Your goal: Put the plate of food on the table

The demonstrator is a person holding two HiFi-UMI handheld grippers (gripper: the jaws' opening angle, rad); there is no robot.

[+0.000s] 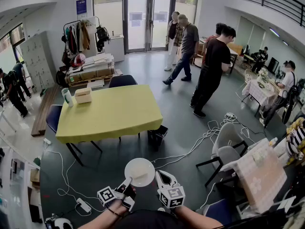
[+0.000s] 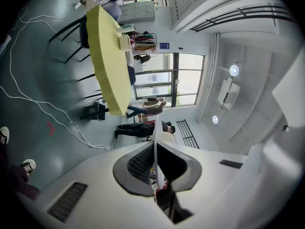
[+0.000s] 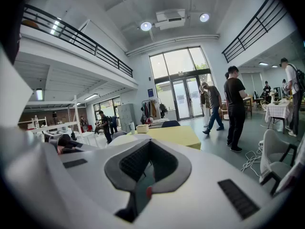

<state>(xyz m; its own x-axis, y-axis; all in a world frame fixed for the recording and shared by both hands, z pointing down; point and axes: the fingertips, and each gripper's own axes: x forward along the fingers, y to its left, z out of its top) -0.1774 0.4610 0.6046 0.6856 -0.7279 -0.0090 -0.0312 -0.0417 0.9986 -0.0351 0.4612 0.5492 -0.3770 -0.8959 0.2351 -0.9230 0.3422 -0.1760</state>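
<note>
A white round plate (image 1: 139, 171) hangs over the dark floor, short of the yellow table (image 1: 109, 111). I see no food on its upper face. My left gripper (image 1: 127, 182) is shut on the plate's near rim. In the left gripper view the plate (image 2: 155, 137) shows edge-on between the jaws of that gripper (image 2: 155, 173), and the table (image 2: 107, 56) lies far ahead. My right gripper (image 1: 161, 177) is just right of the plate, apart from it and shut on nothing. In the right gripper view it (image 3: 145, 171) points toward the table (image 3: 176, 135).
A tissue box (image 1: 83, 95) and a bottle (image 1: 67, 97) stand at the table's far left corner. Dark chairs surround the table. White cables (image 1: 190, 149) trail over the floor. Pale chairs (image 1: 228, 147) and a cloth-covered table (image 1: 259, 173) stand at right. Several people (image 1: 212, 68) stand beyond.
</note>
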